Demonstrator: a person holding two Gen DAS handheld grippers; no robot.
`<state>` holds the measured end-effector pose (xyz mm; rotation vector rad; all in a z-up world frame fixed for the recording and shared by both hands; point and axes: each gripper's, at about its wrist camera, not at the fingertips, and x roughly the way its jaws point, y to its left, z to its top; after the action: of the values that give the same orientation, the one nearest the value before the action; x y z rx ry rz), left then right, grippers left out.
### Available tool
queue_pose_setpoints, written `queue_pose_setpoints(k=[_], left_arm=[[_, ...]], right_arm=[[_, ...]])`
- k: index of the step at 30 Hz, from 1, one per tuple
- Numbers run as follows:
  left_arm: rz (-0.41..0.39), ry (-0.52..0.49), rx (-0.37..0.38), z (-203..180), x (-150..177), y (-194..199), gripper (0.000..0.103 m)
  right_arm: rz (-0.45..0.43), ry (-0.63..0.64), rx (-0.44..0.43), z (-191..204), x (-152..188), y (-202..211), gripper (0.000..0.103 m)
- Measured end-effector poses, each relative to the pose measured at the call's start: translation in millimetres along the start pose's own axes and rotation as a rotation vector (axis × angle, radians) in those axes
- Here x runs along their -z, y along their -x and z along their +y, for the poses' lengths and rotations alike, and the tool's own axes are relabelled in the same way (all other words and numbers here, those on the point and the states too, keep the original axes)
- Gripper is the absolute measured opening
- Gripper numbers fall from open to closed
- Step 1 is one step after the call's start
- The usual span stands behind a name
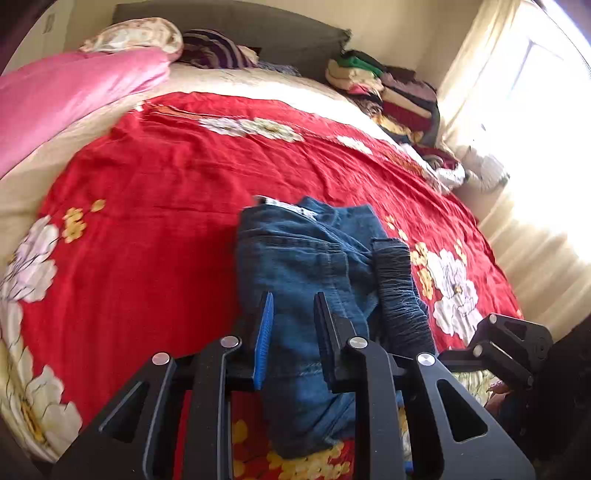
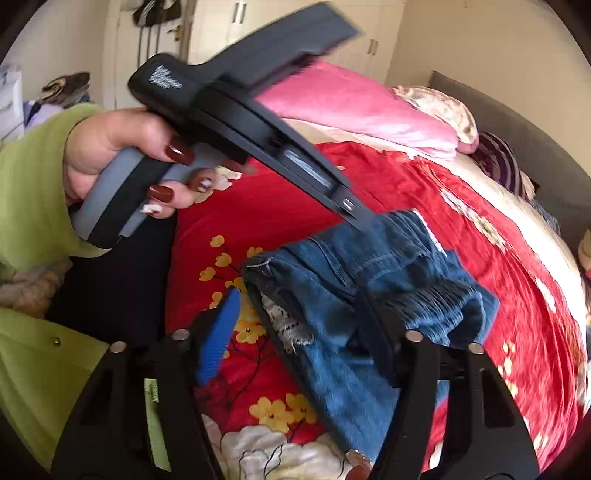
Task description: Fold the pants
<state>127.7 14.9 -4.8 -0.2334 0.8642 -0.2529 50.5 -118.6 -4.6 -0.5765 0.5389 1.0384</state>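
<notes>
Left wrist: jeans (image 1: 314,266) between left gripper (image 1: 293,325) fingers, clamped; right's fingers apart.

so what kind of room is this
Most likely a bedroom: the jeans lie on a bed with a red floral bedspread, a pink pillow by the headboard, and wardrobe doors behind.

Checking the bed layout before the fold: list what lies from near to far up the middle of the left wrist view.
left tool → blue jeans → red floral bedspread → striped cushion → dark headboard.
</notes>
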Motion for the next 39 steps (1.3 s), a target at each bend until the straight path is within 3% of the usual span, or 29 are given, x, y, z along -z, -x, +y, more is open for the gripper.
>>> queue_pose_setpoints(k=[6,7,8,11,15,19,34,37,39], left_arm=[[0.063,-0.032,0.021,-7,-3,-27,0.022],[0.07,-0.033,0.023,-6,-3,-30,0.022],[0.074,-0.028,0.026,-4,-4,-33,0.022],[0.084,0.0,0.045,1,-3,-38,0.022],[0.077,-0.003,0.046,0,-1,-38,0.022],[0.069,-0.003,0.043,-3,0,-35,0.022],[0.044,-0.028,0.01,-13,3,-22,0.022],[0.037,-0.034,0.009,-17,3,-18,0.022],[0.032,-0.036,0.01,-18,4,-15,0.022]], right_arm=[[0.057,0.096,0.009,6,-7,-24,0.028],[0.073,0.107,0.013,7,-7,-28,0.019],[0.087,0.108,0.004,7,-7,-31,0.008],[0.099,0.084,-0.069,6,-3,-25,0.001],[0.085,0.075,-0.101,10,8,-6,0.001],[0.161,0.054,-0.078,13,22,-24,0.001],[0.055,-0.069,-0.118,8,12,16,0.017],[0.041,-0.069,-0.112,10,10,23,0.028],[0.029,-0.073,-0.104,11,9,29,0.03]])
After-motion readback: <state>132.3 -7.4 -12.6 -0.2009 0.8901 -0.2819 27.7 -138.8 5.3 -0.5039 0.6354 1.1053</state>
